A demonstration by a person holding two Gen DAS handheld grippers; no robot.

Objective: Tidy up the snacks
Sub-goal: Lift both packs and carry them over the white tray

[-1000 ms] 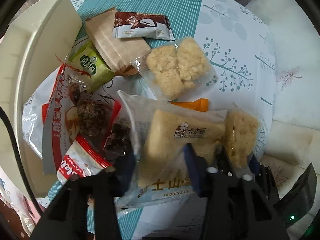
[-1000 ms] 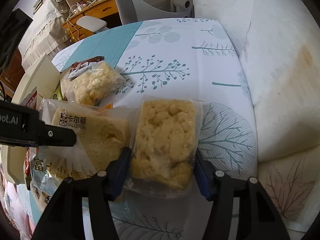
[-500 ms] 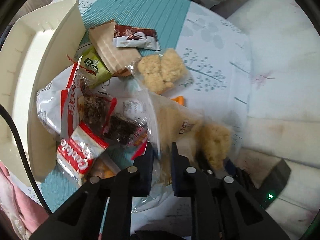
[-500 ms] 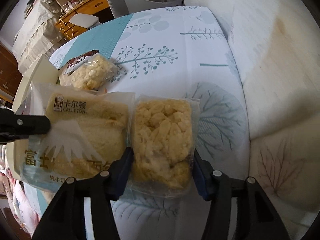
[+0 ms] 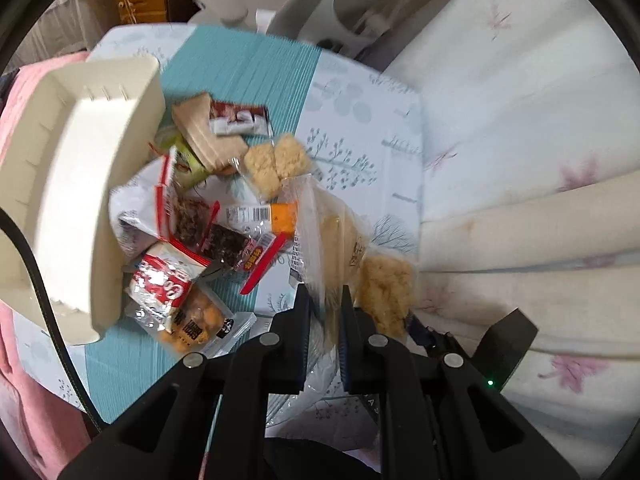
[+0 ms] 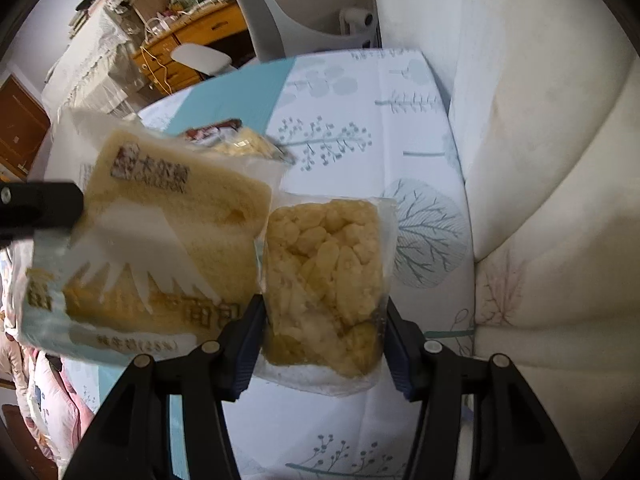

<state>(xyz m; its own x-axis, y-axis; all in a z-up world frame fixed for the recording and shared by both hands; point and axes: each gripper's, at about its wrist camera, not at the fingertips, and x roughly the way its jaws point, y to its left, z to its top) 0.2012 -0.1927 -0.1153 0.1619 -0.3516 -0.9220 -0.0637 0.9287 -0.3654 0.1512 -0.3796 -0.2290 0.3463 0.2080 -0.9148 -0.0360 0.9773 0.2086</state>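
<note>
My left gripper (image 5: 325, 300) is shut on the edge of a clear bread packet (image 5: 332, 236) and holds it above the table; the packet also shows in the right wrist view (image 6: 160, 232). My right gripper (image 6: 322, 320) is shut on a packet of yellow crumbly cake (image 6: 324, 280), lifted off the table; it also shows in the left wrist view (image 5: 386, 288). A pile of snack packets (image 5: 208, 232) lies on the table beside a cream tray (image 5: 76, 208).
A second crumbly cake packet (image 5: 276, 164), a brown packet (image 5: 236, 118) and a tan wrapper (image 5: 202, 132) lie beyond the pile. A white cushioned sofa (image 6: 540, 160) borders the table on the right. An office chair (image 6: 280, 8) stands behind the table.
My left gripper closed on the bread packet and lifted it. Both grippers rose with their packets, and the table is farther away now.
</note>
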